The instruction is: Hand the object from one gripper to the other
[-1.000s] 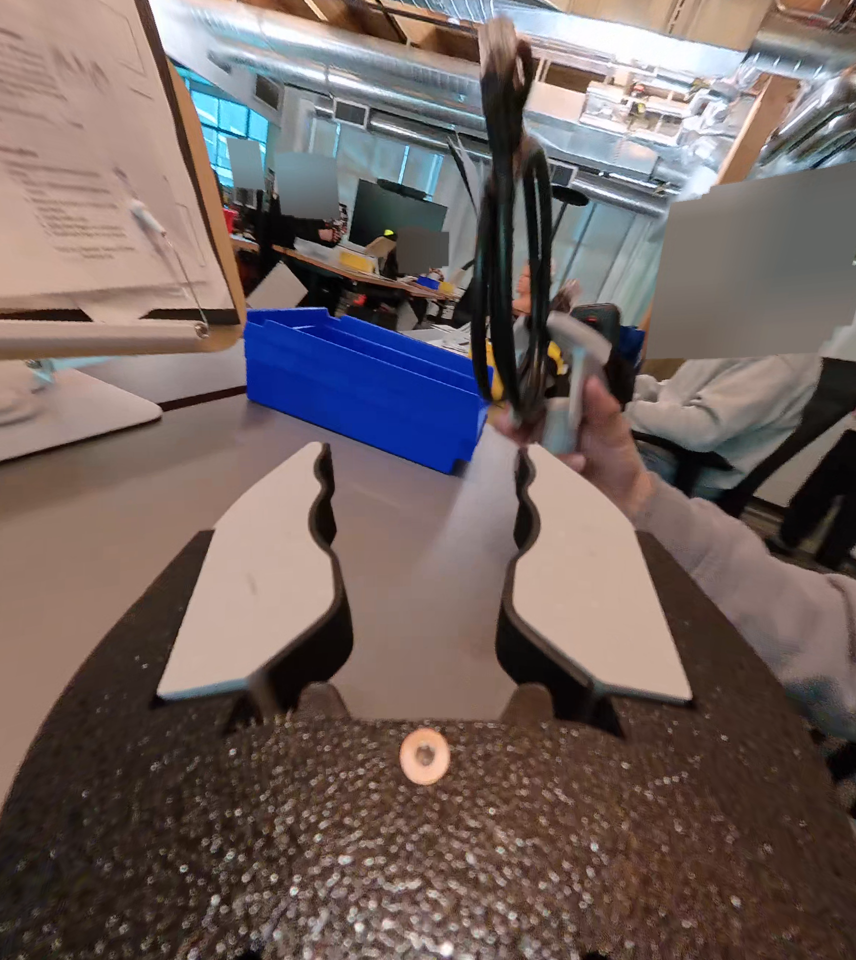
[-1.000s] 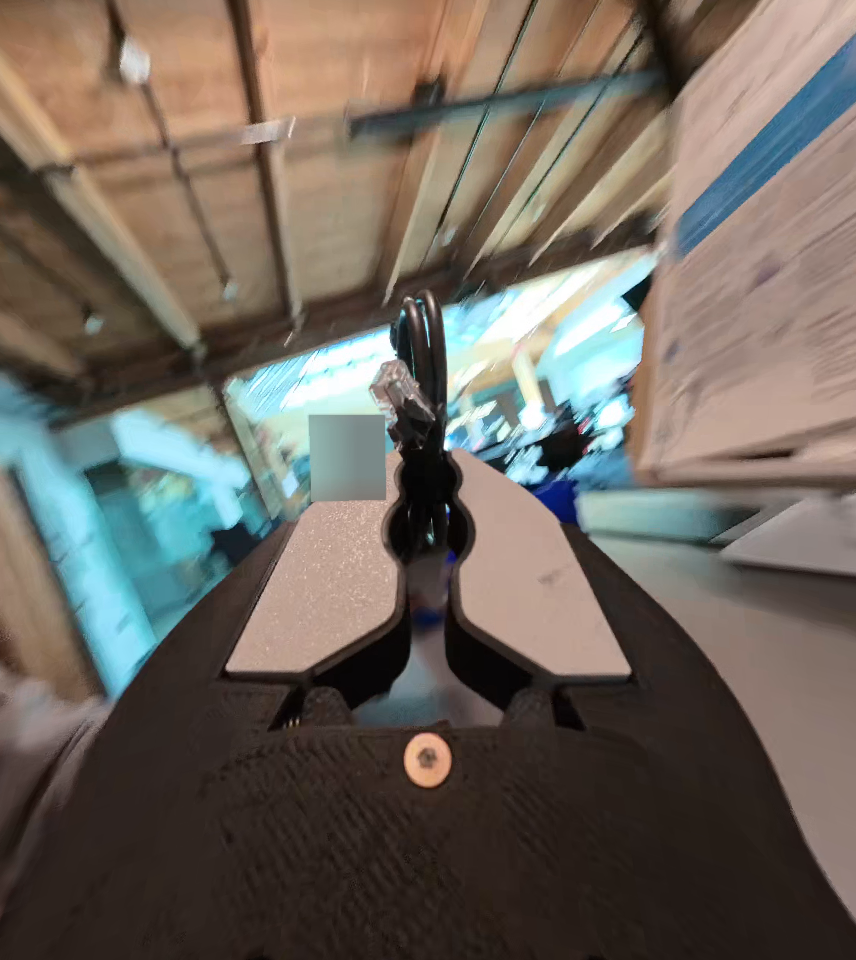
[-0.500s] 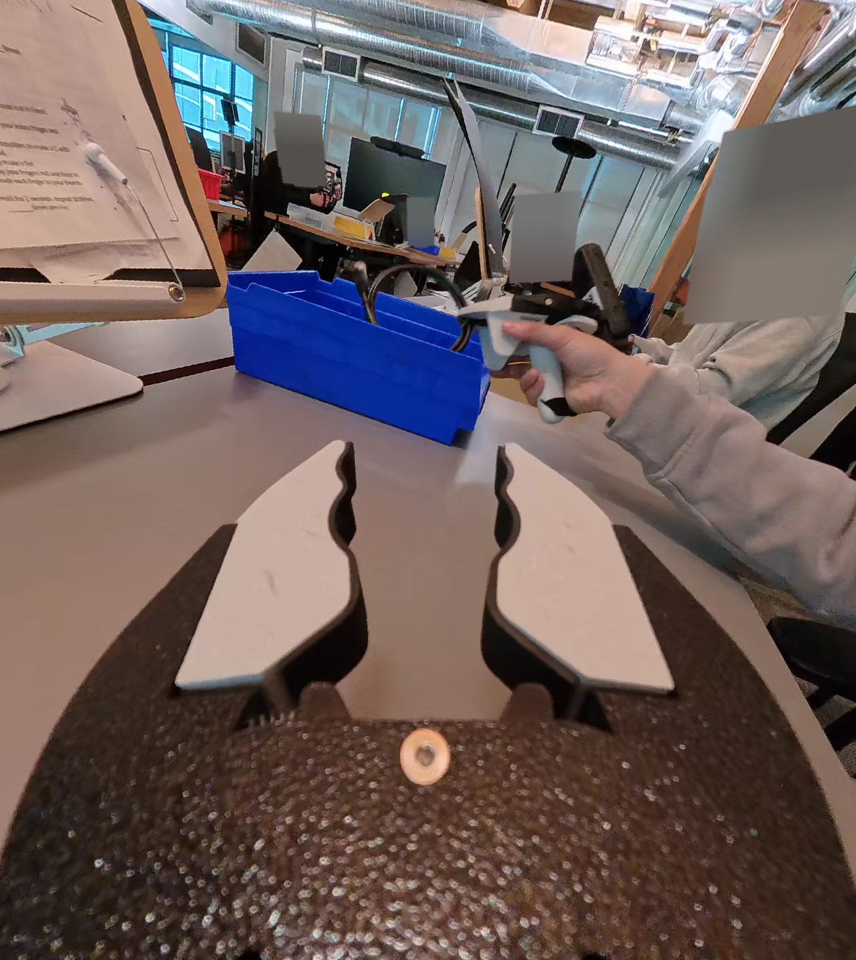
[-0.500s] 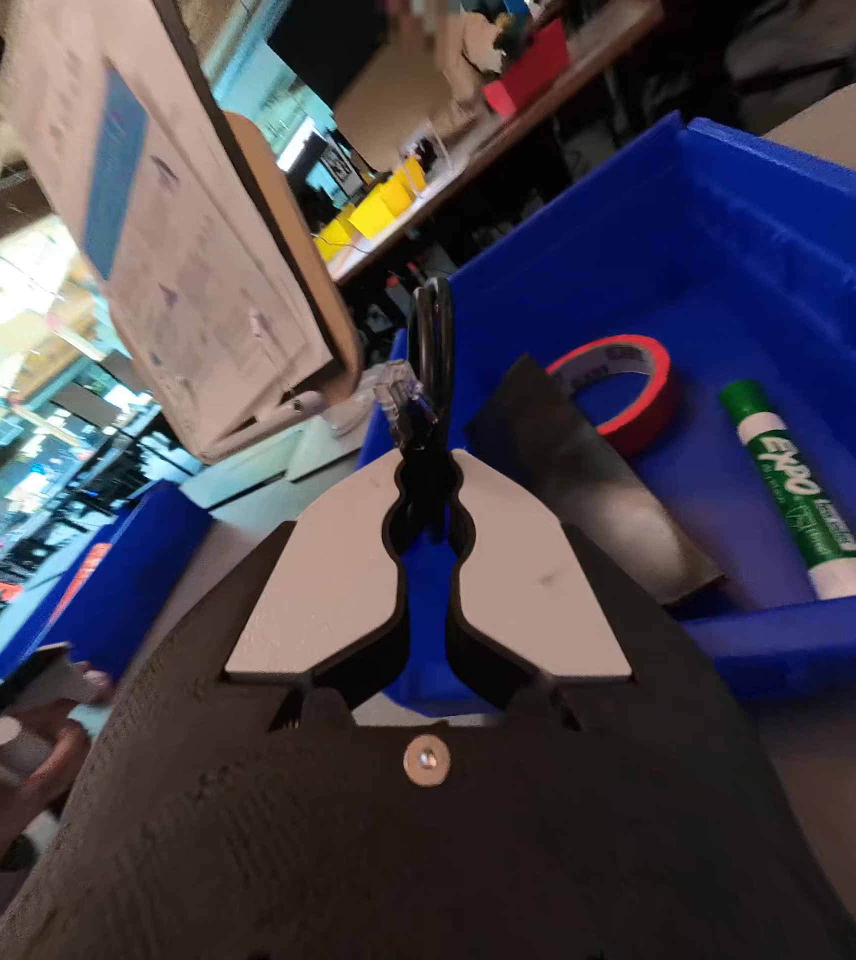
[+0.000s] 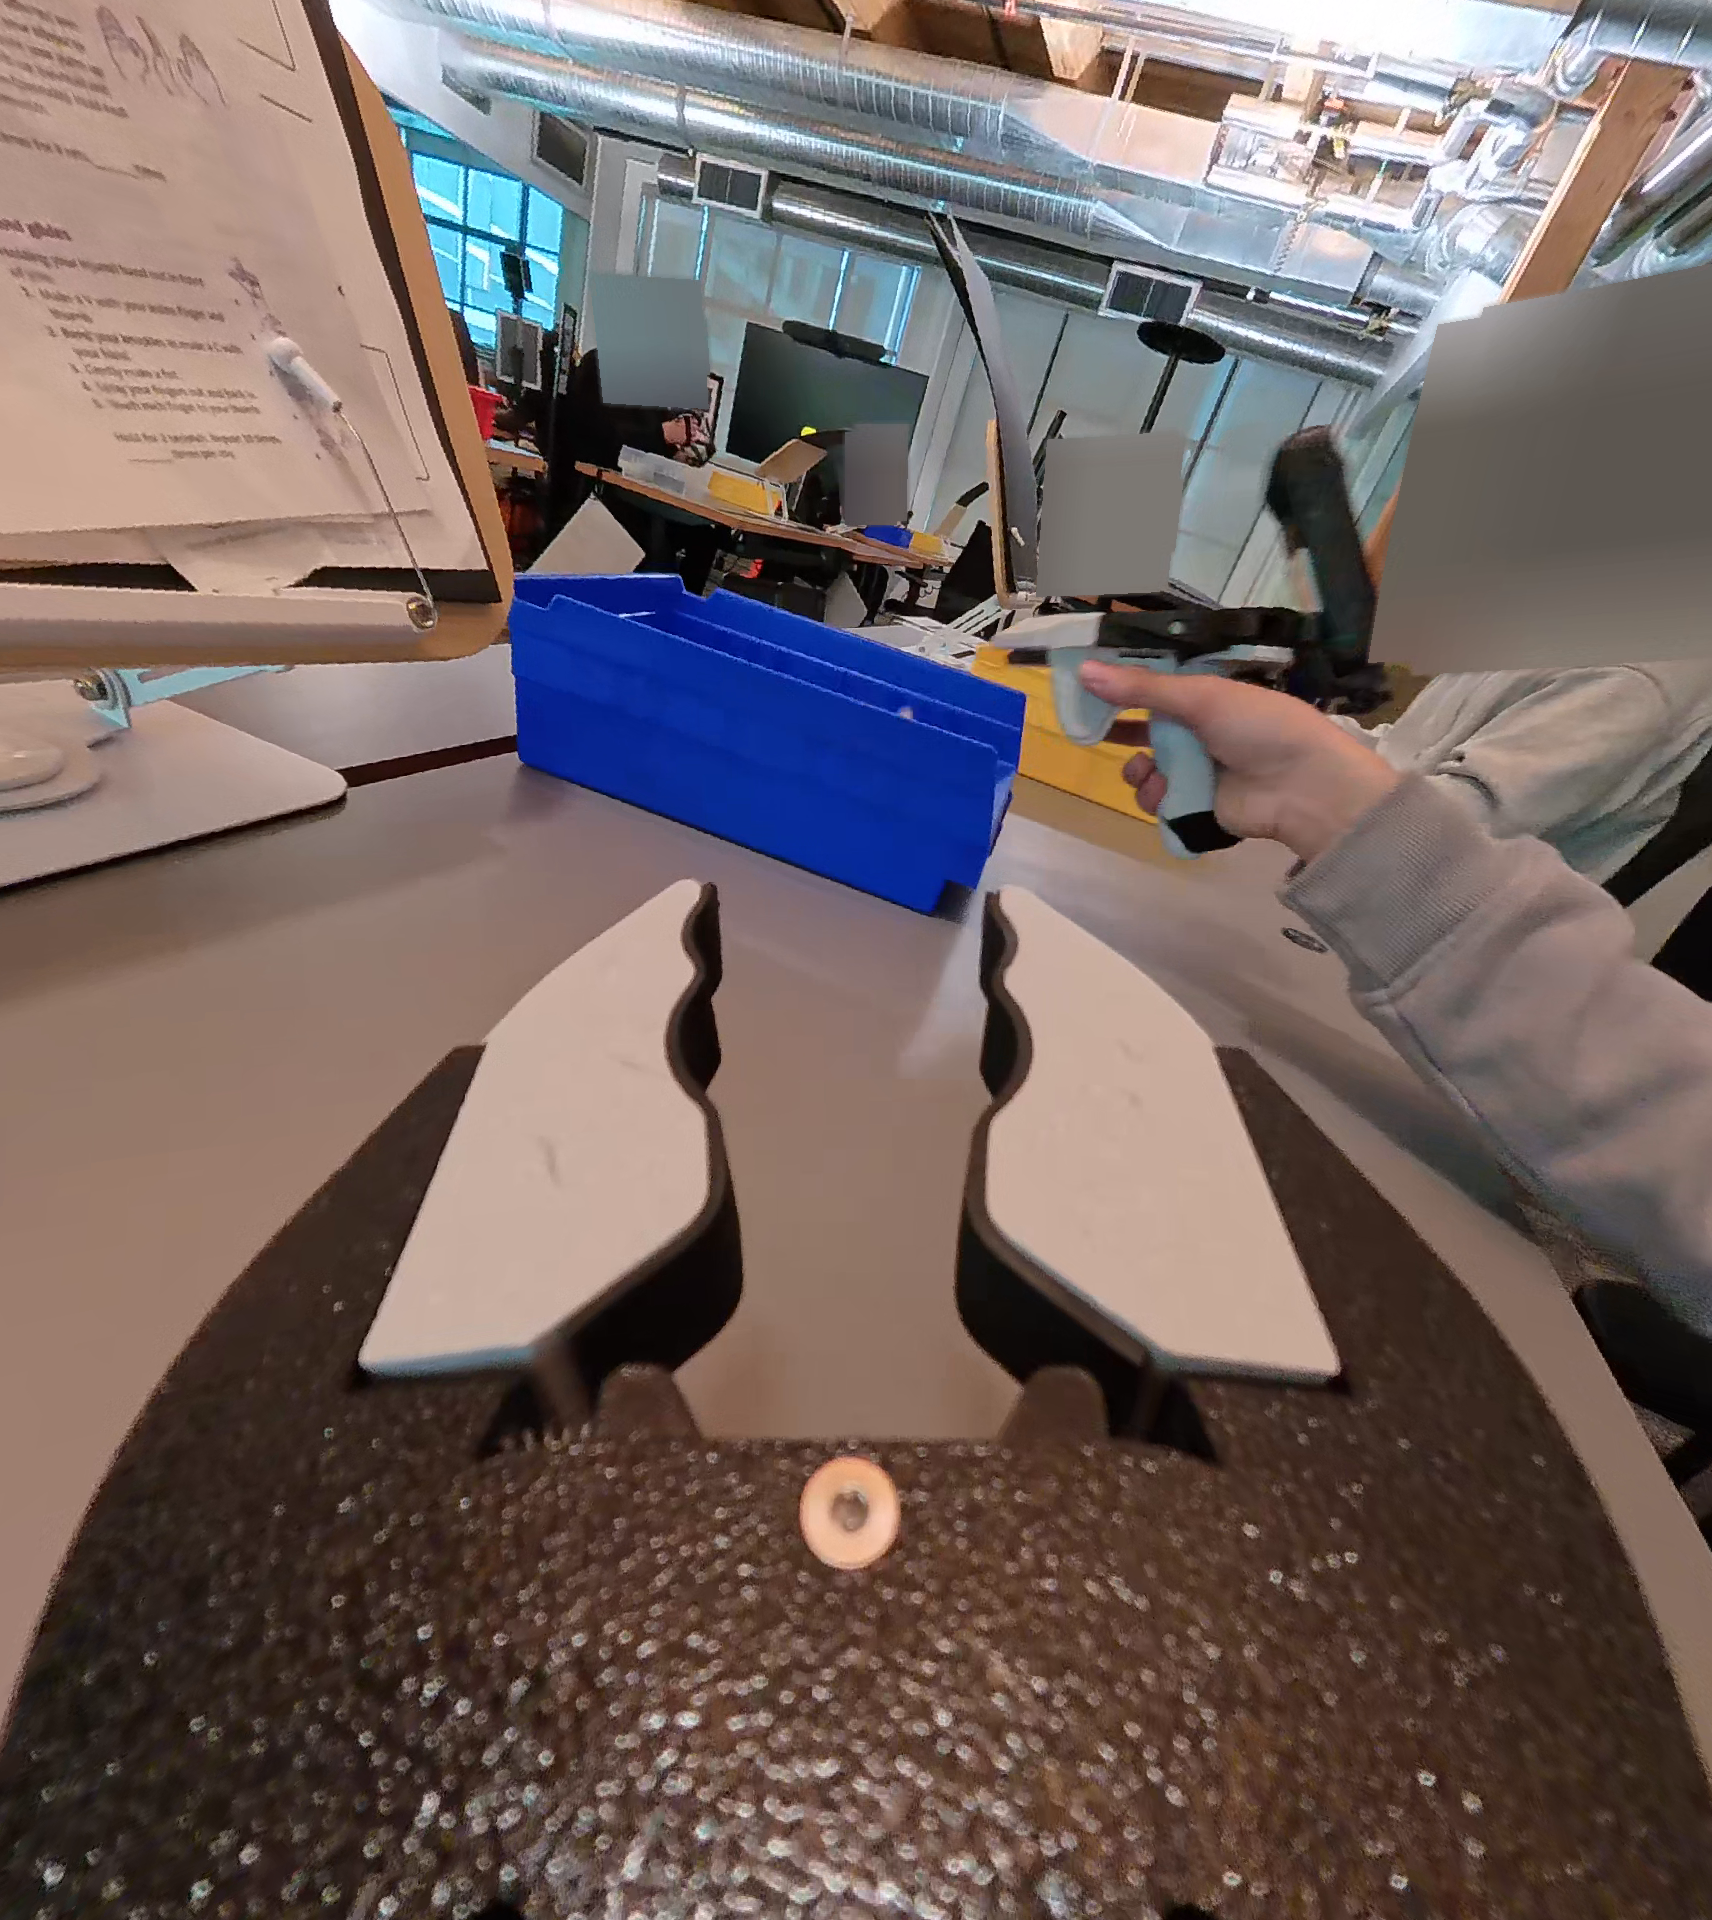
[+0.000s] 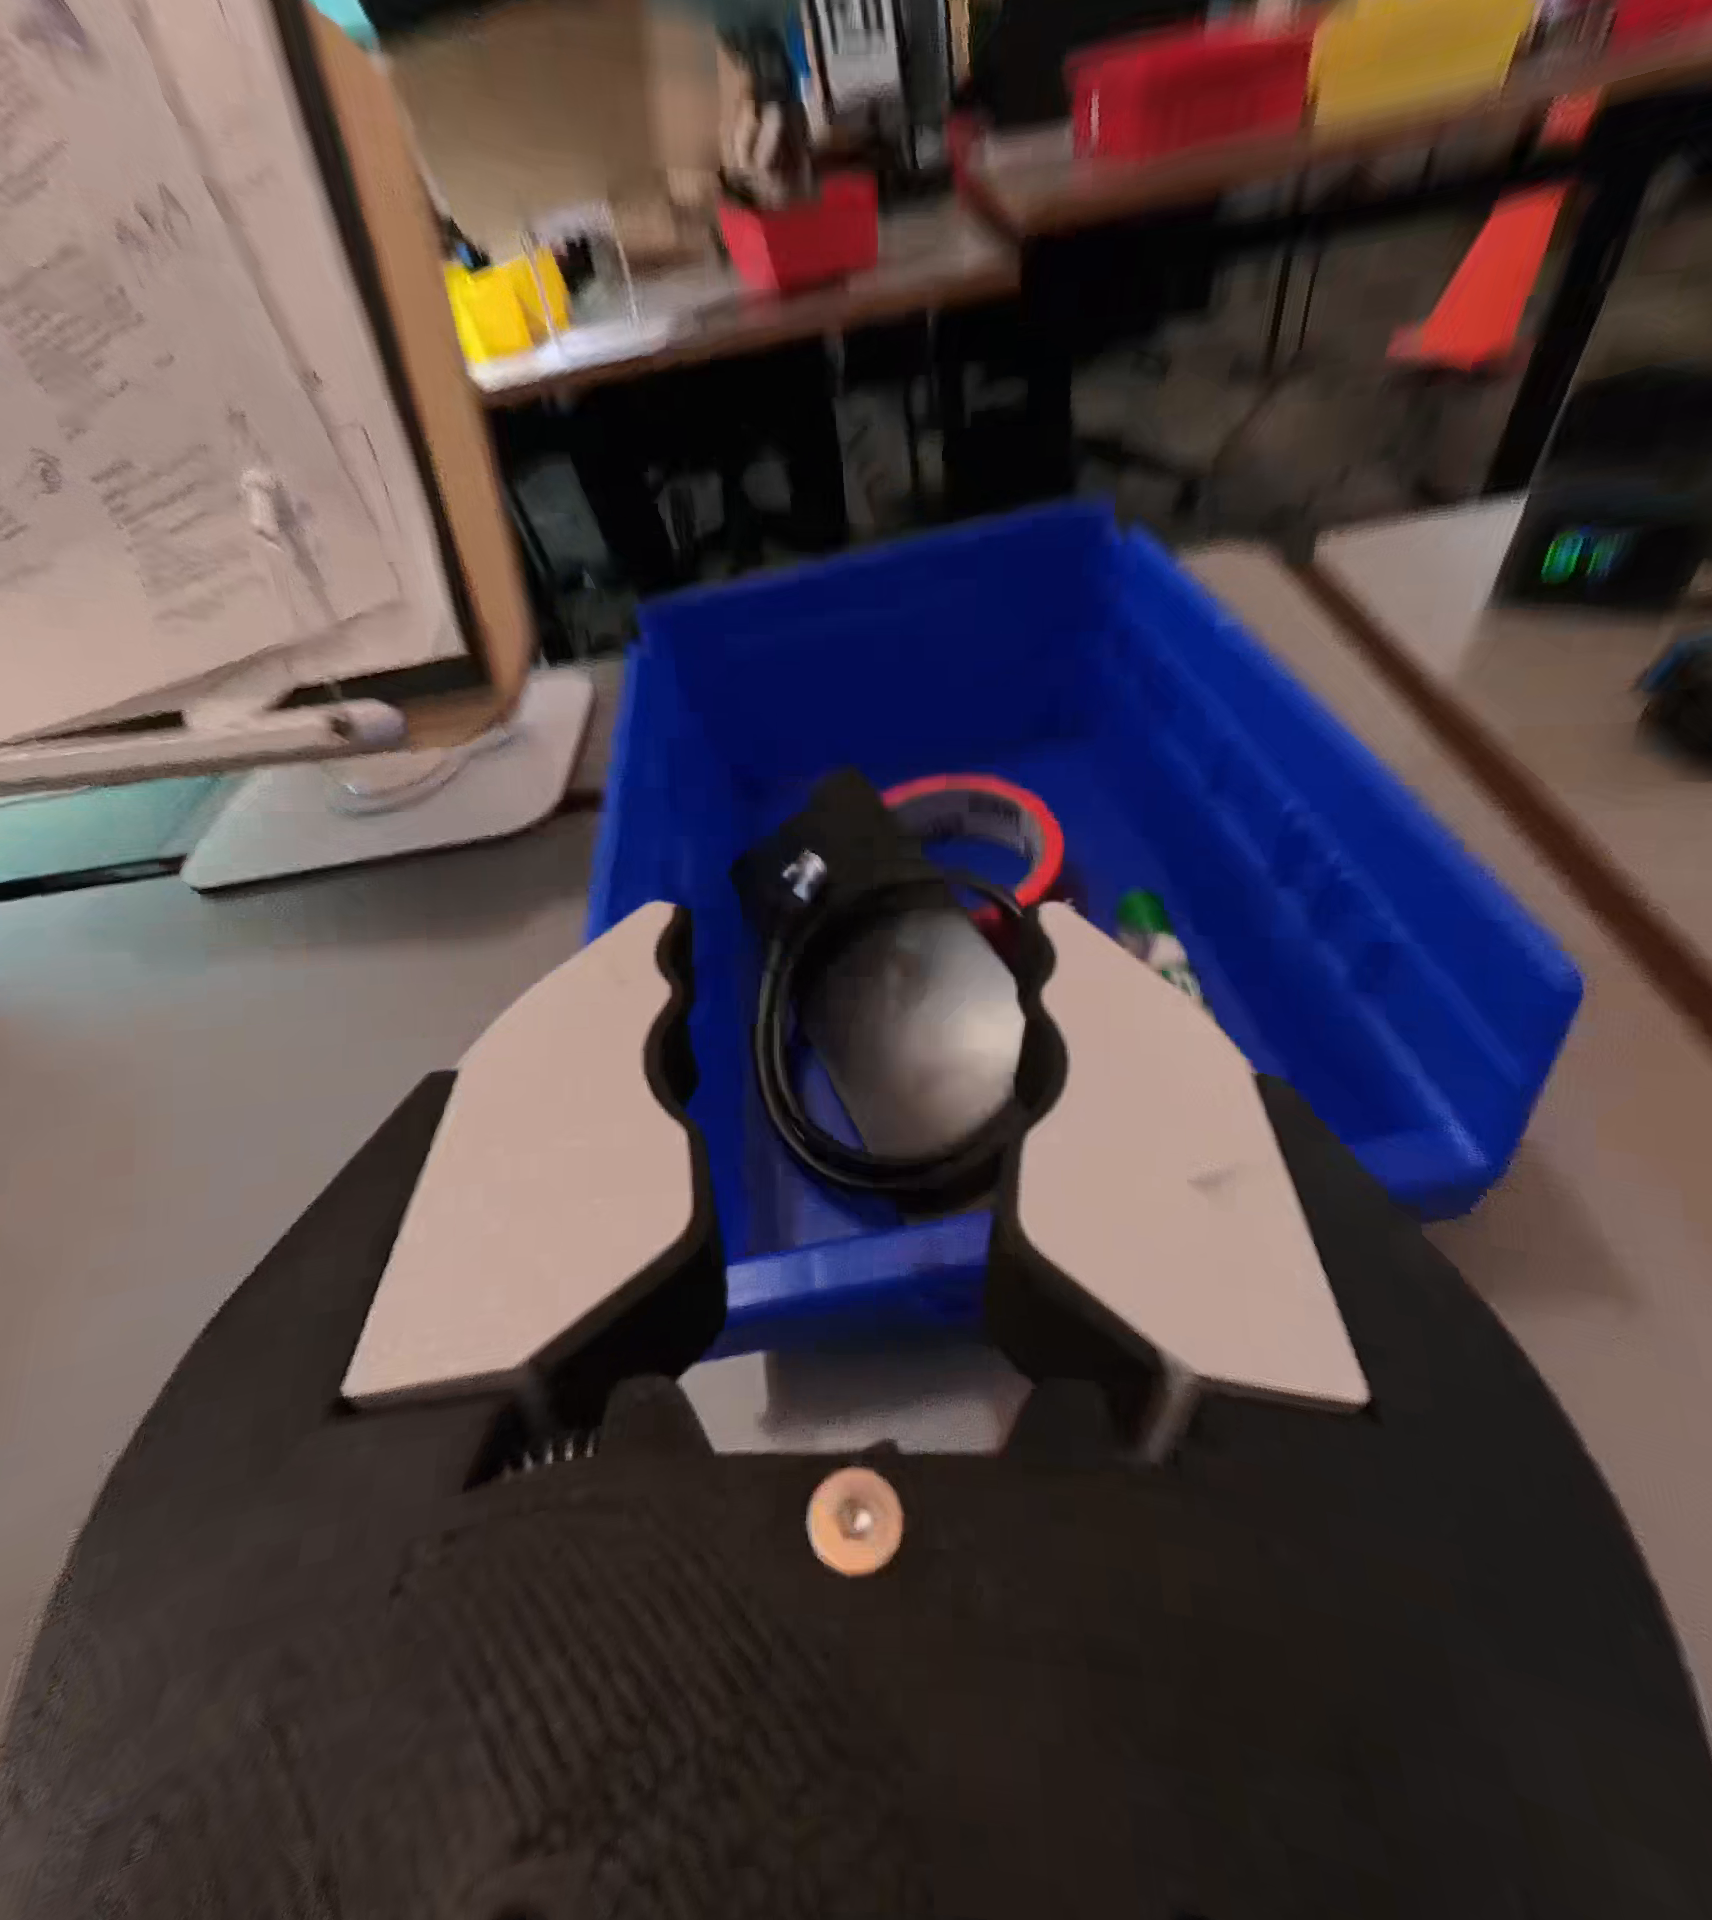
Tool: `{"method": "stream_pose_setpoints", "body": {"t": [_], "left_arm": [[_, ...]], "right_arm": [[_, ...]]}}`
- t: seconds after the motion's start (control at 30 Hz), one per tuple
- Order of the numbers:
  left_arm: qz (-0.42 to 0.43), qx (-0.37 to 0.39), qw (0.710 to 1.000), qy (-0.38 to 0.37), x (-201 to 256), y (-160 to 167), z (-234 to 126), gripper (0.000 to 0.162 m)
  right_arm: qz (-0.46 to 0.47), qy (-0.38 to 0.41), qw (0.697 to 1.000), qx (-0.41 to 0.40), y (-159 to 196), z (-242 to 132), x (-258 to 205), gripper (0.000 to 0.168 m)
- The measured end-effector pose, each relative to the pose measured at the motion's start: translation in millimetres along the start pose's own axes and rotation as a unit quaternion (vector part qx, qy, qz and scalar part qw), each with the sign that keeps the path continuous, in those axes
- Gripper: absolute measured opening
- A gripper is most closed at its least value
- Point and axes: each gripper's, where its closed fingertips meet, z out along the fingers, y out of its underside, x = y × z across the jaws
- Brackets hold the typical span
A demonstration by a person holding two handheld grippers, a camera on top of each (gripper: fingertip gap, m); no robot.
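A coiled black cable [image 6: 777,1049] with a clear plug lies in the blue bin [image 6: 1299,862], resting on a black flat piece [image 6: 919,1029]. My right gripper [image 6: 857,920] is open just above the bin's near end. Its fingers stand on either side of the coil and are apart from it. In the left wrist view the right gripper [image 5: 1028,636] is held by a hand over the blue bin [image 5: 758,727], and the cable is hidden inside. My left gripper [image 5: 847,896] is open and empty, low over the grey table [image 5: 208,1039].
A red tape roll [image 6: 977,805] and a green marker [image 6: 1148,935] also lie in the bin. A document stand with papers [image 5: 156,312] stands at the left on a white base. A grey sleeve [image 5: 1558,1039] crosses the table's right edge. People sit at desks behind. Some 35 cm of space lies between my two pairs of fingers.
My right gripper swung down from overhead to the bin, opened, and let go of the cable, which now lies in the bin. My left gripper stayed open and hardly moved.
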Motion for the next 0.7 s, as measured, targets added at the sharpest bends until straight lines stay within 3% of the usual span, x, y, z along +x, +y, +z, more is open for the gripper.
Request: {"method": "stream_pose_setpoints", "body": {"t": [0.13, 0.23, 0.33, 0.4, 0.5, 0.57, 0.7], "left_arm": [[0.018, 0.02, 0.999, -0.019, 2.1, -17.1, -5.6, 0.048], [0.078, 0.024, 0.995, -0.064, 0.1, -31.9, -18.9, 0.048], [0.121, 0.015, 0.982, -0.144, -9.0, -45.5, -52.7, 0.048], [0.122, -0.005, 0.971, -0.204, -21.7, -55.4, -88.8, 0.048], [0.119, -0.083, 0.949, -0.279, -53.0, -60.8, -156.1, 0.048], [0.141, -0.183, 0.928, -0.292, -76.9, -51.8, -197.5, 0.048], [0.19, -0.366, 0.877, -0.247, -119.1, -34.0, -243.2, 0.048]], "right_arm": [[-0.09, -0.114, 0.985, 0.095, -11.3, -21.5, -99.3, 0.072], [-0.168, -0.224, 0.954, 0.106, 25.6, -17.9, -186.4, 0.08], [-0.219, -0.265, 0.927, 0.147, 57.7, -13.8, -237.1, 0.072], [-0.242, -0.265, 0.916, 0.182, 61.1, -14.4, -252.0, 0.07], [-0.263, -0.301, 0.9, 0.176, 70.3, -17.5, -262.9, 0.07], [-0.252, -0.323, 0.9, 0.147, 83.4, -17.3, -260.4, 0.073], [-0.221, -0.357, 0.898, 0.134, 85.5, -24.7, -257.2, 0.072]]}}
